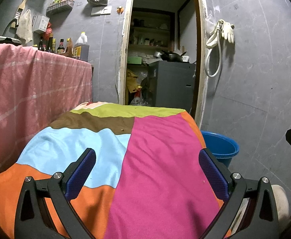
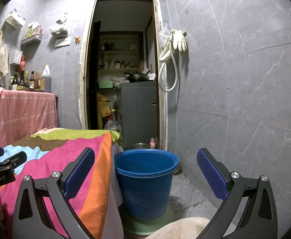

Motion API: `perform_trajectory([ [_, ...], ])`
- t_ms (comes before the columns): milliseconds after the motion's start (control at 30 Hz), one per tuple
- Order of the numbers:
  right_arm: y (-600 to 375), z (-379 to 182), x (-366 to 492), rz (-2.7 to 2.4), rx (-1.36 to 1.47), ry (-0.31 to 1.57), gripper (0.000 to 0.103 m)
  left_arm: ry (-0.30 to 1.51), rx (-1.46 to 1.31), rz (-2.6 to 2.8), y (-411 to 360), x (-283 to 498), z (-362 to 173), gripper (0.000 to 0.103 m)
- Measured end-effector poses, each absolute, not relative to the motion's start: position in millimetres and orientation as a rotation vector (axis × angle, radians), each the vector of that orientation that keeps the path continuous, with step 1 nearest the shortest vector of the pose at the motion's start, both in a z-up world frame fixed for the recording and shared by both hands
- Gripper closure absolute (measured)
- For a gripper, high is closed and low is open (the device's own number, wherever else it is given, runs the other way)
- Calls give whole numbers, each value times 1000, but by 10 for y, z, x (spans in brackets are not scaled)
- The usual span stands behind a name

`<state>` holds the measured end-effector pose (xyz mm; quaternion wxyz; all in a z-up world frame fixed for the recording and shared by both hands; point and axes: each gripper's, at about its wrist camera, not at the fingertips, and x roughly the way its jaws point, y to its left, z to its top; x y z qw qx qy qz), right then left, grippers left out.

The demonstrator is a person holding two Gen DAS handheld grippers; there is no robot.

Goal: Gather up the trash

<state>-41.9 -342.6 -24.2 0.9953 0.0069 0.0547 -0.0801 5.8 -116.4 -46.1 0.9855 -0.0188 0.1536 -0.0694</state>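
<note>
Trash crumb (image 1: 122, 129) sits at 12 o'clock on the cloth-covered surface (image 1: 155, 159), so my left gripper (image 1: 147, 171) and right gripper (image 2: 145, 171) hang apart, empty, bucket (image 2: 145, 179) ready.

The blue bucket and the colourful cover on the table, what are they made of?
The bucket looks like plastic: smooth, slightly shiny, one even blue, with a thin moulded rim. The cover looks like soft cloth, maybe fleece or cotton: matt, wrinkled, and hanging over the table edge in folds. The exact fabric cannot be told from here.
</note>
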Motion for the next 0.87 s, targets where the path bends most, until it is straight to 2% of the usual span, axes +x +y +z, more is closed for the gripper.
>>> perform_trajectory([
  [867, -3417, -234, -420, -161, 15, 110, 0, 318, -35, -150, -1128, 74, -513, 2],
])
